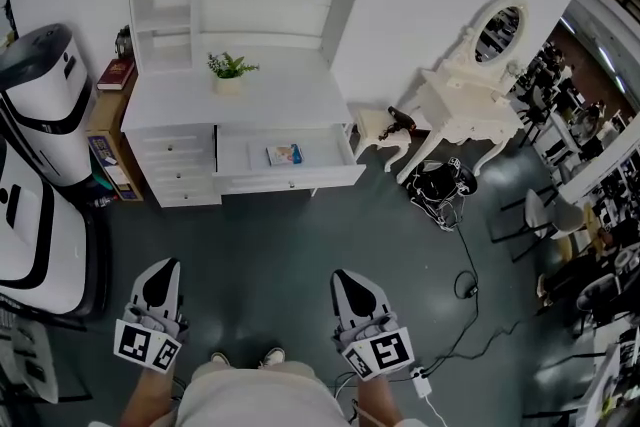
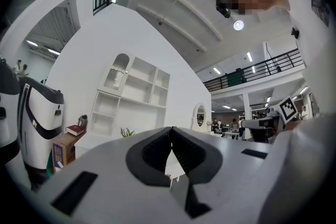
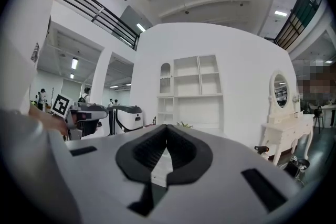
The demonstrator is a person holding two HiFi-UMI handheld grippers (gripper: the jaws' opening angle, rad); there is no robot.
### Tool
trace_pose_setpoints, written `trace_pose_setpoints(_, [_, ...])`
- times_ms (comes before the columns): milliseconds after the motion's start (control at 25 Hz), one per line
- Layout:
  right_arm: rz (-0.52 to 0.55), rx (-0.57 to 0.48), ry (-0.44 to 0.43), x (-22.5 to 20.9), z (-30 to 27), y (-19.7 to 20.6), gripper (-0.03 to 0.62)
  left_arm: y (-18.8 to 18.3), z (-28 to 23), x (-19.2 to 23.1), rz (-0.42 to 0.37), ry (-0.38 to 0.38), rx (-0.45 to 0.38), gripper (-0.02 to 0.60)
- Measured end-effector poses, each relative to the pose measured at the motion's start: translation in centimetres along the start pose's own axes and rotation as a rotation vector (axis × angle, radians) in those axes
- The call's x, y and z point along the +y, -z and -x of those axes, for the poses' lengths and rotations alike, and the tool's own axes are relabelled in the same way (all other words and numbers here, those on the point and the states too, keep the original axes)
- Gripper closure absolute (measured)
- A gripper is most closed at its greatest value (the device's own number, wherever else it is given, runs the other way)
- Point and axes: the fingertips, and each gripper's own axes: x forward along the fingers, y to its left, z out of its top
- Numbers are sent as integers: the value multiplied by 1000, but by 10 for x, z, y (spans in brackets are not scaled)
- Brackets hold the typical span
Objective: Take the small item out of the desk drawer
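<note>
White drawer (image 1: 290, 160) juts open; grey floor (image 1: 270, 245) parts its edge from left gripper (image 1: 163, 271) and right gripper (image 1: 347, 278), both closed.

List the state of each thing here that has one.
drawer: open, pulled out.
item: lying flat inside the drawer.
side drawers: closed.
plant: upright.
left gripper: jaws shut, empty.
right gripper: jaws shut, empty.
</note>
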Motion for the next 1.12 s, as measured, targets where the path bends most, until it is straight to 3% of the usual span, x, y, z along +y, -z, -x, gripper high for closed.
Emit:
trace_pose_setpoints(40, [5, -5, -5, -4, 1, -1, 581, 1, -2, -3, -1, -3, 1, 566])
trace_pose_setpoints(160, [25, -5, -31, -18, 6, -3, 428, 2, -6, -12, -6, -10, 3, 565])
trace_pose_setpoints(360, [-38, 18, -66, -43, 9, 2, 336, 5, -11, -25, -14, -26, 6, 566])
trace_pose_setpoints(520, [-87, 6, -93, -56, 16, 6, 193, 10, -12, -39, -22, -33, 12, 566])
trace_pose_setpoints(600, [-110, 16, -102, -59, 18, 13, 160, 14, -12, -45, -23, -36, 16, 566])
trace_pose_setpoints(800, [-200, 29, -100, -71, 21, 23, 129, 16, -12, -55, -33, -44, 30, 565])
trace_pose_setpoints(1120, [-165, 36, -126, -72, 3, 24, 129, 19, -25, -50, -33, -55, 32, 565])
